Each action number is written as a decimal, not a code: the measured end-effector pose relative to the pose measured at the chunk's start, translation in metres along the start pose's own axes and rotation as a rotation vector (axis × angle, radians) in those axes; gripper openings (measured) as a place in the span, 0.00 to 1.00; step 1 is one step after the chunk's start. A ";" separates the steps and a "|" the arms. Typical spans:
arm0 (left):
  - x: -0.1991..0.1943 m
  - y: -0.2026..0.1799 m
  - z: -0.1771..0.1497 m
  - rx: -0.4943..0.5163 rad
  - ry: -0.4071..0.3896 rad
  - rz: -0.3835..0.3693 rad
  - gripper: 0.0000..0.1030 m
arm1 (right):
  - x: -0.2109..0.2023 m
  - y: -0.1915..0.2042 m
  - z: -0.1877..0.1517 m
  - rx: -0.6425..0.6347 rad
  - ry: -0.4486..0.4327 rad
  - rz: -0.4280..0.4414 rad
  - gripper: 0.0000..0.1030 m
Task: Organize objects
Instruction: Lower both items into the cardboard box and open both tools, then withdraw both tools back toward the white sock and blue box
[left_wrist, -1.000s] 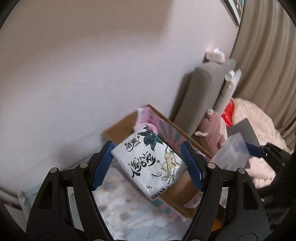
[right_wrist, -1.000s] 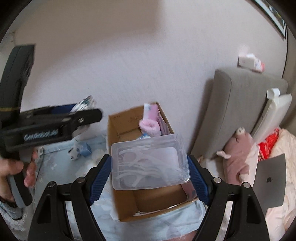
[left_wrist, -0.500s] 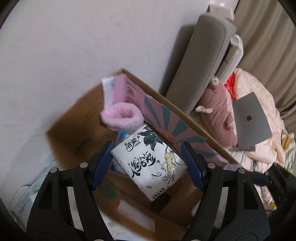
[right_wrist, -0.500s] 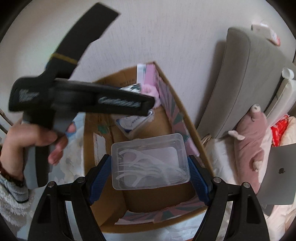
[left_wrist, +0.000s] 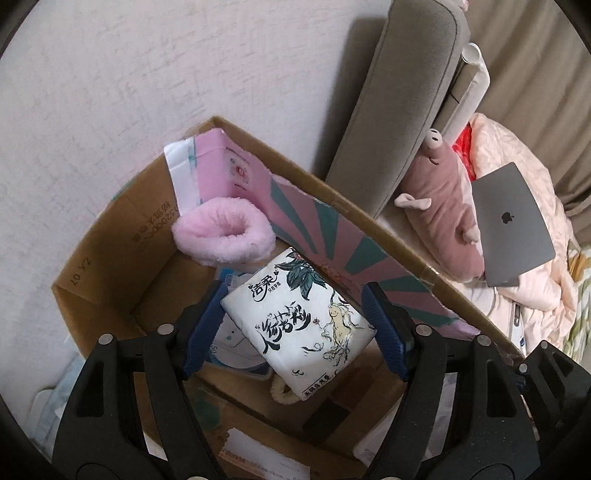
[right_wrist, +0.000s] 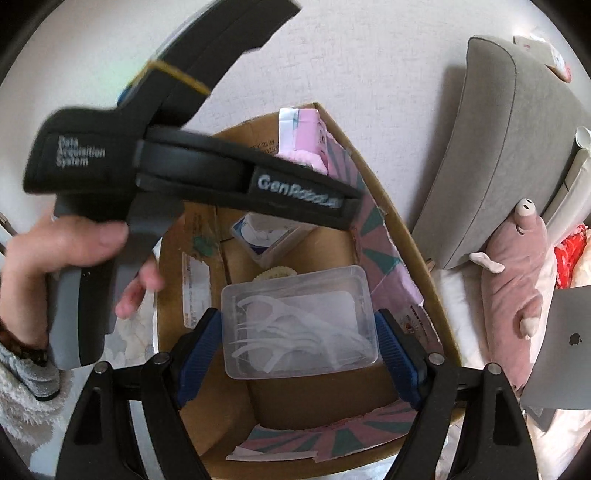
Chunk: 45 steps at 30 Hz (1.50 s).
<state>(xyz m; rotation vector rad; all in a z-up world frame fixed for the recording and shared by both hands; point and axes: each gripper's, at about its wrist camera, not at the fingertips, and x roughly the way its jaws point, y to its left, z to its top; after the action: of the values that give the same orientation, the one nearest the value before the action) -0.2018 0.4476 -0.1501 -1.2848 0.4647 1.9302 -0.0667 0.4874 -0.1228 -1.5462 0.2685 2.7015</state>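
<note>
Careful: your left claw (left_wrist: 295, 321) clamps tissue pack (left_wrist: 295, 321), right claw (right_wrist: 297, 328) clamps floss box (right_wrist: 297, 321), both over carton (left_wrist: 110, 236). Crowded drop risks claws colliding.

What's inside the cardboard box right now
In the cardboard box: a pink fluffy band, a pink pack upright at the back, a blue-white tub. The tissue pack and floss box, both gripped, hide part of the floor.

Both grippers, left gripper (left_wrist: 295, 325) and right gripper (right_wrist: 299, 332), have black frames, blue ribbed pads, silver screws. White "GenRobot" lettering, grey handle, bare hand (right_wrist: 74, 254), fuzzy grey sleeve (right_wrist: 22, 384).
</note>
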 end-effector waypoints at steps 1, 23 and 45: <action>-0.003 -0.002 0.001 0.008 -0.007 0.017 0.99 | -0.001 0.000 0.000 0.002 -0.007 -0.003 0.86; -0.028 -0.001 -0.009 -0.014 -0.042 -0.015 1.00 | -0.020 0.004 -0.010 0.028 -0.050 -0.018 0.99; -0.215 0.046 -0.073 -0.123 -0.289 0.056 1.00 | -0.109 0.086 0.018 -0.096 -0.220 -0.004 0.99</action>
<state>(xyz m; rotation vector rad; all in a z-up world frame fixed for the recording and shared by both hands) -0.1463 0.2863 0.0066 -1.0525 0.2403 2.1774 -0.0350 0.4130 -0.0083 -1.2502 0.1332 2.8876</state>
